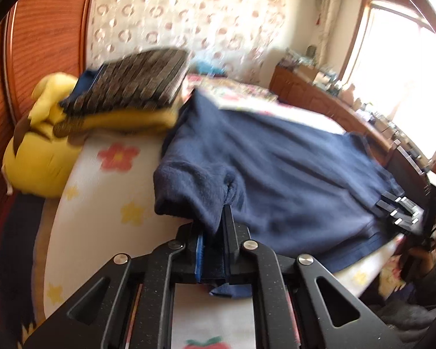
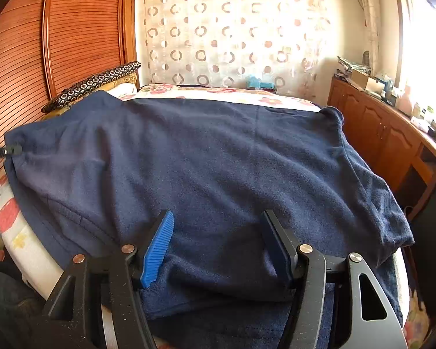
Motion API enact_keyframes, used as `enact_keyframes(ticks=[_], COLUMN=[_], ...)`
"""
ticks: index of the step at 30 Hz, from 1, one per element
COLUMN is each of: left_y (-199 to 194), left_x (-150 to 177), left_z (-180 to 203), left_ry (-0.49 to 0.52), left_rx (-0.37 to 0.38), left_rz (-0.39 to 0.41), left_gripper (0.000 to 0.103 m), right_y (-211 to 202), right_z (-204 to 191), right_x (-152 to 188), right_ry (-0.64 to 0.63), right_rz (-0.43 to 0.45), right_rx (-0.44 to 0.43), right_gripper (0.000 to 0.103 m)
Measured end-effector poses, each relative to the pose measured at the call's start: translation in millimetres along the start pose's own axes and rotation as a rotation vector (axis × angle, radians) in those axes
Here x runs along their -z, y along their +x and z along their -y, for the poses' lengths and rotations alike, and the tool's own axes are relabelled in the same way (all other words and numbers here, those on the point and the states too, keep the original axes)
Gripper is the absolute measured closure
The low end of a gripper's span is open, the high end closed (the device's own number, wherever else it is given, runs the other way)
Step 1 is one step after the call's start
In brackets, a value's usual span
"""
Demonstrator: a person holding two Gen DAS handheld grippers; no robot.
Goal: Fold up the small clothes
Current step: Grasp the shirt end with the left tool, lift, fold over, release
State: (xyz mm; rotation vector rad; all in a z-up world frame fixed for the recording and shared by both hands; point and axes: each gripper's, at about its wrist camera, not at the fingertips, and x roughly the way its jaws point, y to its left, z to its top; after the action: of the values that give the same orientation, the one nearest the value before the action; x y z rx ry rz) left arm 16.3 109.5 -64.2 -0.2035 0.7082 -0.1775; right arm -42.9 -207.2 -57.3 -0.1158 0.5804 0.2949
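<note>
Plush toy: yellow, lay at 9 o'clock in left wrist view, beside folded stack.
L gripper: jaws pinched tight on a bunched corner of the navy fleece garment, fabric wedged btwn the pads.
Garment: spread flat across the flower-print bed, filling center of both views.
R gripper: jaws stood wide apart, hovering over the near hem at 6 o'clock, cloth under them, nothing pinched.
Step, my read: grabbing both near corners before the first fold; L had its corner, R didn't yet.
Next move calls for: R to drop onto the hem & clamp, then both lift together toward 12 o'clock.
Writing/brands: none legible anywhere.
</note>
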Motion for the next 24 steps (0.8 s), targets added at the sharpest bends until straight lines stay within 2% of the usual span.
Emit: enact_keyframes(ticks=[4,11,15,22,24], left_y=[-9,-4,7,13,18], left_x=[-22,-62,-80,-103,-105], left_z=[25,76,115,185,198], left_ry=[0.04,0.118,0.194,0.311,0.344], left_rx=[0.044,0.139,0.194,0.307,0.319], left_rz=[0.058,0.11,0.109,0.116,0.085], left_gripper=[0.093,0.093,0.093,0.093,0.093], right_y=[-1,-5,-15,-44,-48], right_z=[5,12,22,53,60], right_x=[-2,-7,-10,-18,-20], right_ry=[0.0,0.01,0.02,0.069,0.081], right_rz=[-0.004,-0.048,-0.051,-0.001,0.001], right_rx=[-0.009,-0.033,-0.013,0.05,0.057], right_gripper=[0.038,0.038,0.038,0.038,0.038])
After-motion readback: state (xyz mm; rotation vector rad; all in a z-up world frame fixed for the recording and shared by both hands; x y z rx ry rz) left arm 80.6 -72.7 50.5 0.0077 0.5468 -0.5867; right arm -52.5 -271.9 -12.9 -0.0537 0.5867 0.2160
